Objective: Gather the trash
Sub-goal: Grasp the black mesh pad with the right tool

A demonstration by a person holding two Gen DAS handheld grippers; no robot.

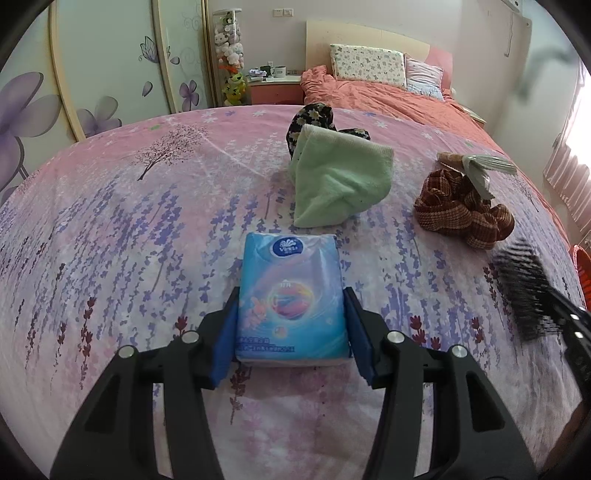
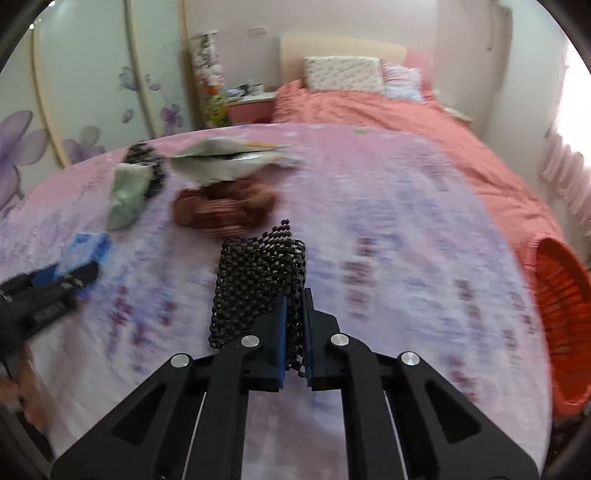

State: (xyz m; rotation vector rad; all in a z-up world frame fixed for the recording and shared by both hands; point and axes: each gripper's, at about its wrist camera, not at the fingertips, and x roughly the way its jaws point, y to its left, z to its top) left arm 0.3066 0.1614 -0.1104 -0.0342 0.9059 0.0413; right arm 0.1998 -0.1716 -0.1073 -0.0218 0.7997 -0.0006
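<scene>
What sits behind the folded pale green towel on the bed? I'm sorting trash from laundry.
Behind the folded pale green towel lies a black fabric item with white flowers, its lower part hidden by the towel. Whether anything more is under it cannot be seen.

You're in a home bedroom: bed (image 1: 147, 229) with a pink lavender-print sheet, coral duvet (image 1: 373, 96) bunched toward the headboard (image 1: 365, 35), two pillows (image 1: 365, 64), pink nightstand (image 1: 275, 90) carrying mugs, wardrobe doors (image 1: 110, 59) with purple flower decals, and a clear tube of plush toys (image 1: 229, 48) in the corner.
</scene>
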